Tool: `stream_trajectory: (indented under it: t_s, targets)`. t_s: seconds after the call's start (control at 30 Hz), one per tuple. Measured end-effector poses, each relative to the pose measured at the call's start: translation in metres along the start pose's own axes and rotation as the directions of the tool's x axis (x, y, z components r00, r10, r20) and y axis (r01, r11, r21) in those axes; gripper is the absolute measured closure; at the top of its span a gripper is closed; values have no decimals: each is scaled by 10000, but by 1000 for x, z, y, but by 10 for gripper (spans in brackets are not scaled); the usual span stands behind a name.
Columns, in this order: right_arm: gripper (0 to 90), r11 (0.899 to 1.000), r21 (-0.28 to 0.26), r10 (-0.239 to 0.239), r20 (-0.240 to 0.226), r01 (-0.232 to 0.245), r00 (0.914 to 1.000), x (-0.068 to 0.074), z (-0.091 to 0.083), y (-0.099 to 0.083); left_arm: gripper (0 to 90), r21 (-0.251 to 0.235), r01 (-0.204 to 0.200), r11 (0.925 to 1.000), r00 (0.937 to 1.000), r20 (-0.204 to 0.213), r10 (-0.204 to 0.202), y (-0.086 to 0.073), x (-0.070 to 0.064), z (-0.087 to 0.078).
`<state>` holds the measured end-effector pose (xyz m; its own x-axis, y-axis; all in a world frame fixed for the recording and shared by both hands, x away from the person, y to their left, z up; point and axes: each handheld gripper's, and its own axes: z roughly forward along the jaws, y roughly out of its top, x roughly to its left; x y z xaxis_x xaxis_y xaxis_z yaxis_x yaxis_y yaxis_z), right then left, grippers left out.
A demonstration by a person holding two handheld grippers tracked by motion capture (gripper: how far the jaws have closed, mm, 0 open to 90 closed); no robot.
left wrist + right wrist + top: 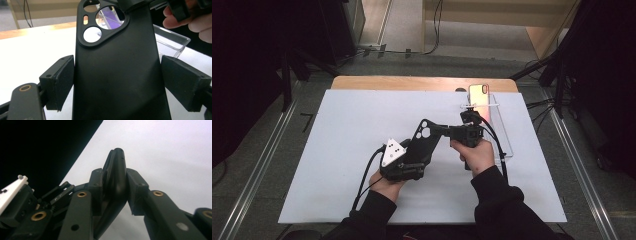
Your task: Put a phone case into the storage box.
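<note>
High view shows a person's two hands meeting over the middle of a white table [337, 165], each holding a black gripper, with a black phone case [424, 142] spanning the gap between them above the surface. The left gripper [412, 162], topped by its grey three-cornered plate, sits at the case's lower end, while the right gripper [447, 131] reaches in from the right and meets the case's upper end near the camera cut-out. Beyond the right hand [477, 152], a clear plastic tray [507, 145] lies along the table's right side, and a phone [478, 95] with a shiny, reddish back stands upright at the tray's far end. Left gripper view looks up the back of the phone case [117, 75], whose cut-out shows three round openings and a small slot; the two black pads [61, 80] stand on either side of the case, the left one touching its edge, the right one just beside it, so whether they truly squeeze it cannot be told. Right gripper view shows the case [116, 177] edge-on, with both jaws pressed against its sides, clamped on it, above the white table [170, 152].
</note>
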<state>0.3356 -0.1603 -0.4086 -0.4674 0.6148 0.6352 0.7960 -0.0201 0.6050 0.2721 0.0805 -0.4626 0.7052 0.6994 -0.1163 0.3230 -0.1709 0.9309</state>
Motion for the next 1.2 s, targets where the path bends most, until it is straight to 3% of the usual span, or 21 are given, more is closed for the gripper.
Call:
stream_trajectory:
  t_s: [0.07,0.17,0.37,0.57,0.9,1.03,1.2]
  targets:
    - [713,9986,22,528,-294,-528,9982,-2,-1,1,144,0,11,10000,10000,45,-11,0,0,1]
    - [747,9976,75,697,-558,-694,9960,-1,-3,1,143,63,-44,10000,10000,60,44,-1,-1,2]
    - [770,9974,91,720,-818,-715,9940,3,-6,1,138,-32,-134,9999,9998,172,135,1,-3,1]
    - [773,9984,31,566,-994,-566,9934,9,-11,3,128,539,163,9984,9983,546,-192,11,-3,2]
    - [773,9995,-61,293,-408,-296,9987,5,-17,5,121,1568,377,9869,9942,933,-528,18,-1,3]
    - [773,9993,191,-334,230,330,9992,6,-17,4,125,2193,293,9752,9919,1141,-555,22,-1,3]
    - [773,9926,152,-1209,717,1201,9901,10,-19,3,137,2624,432,9640,9882,1304,-798,27,3,1]
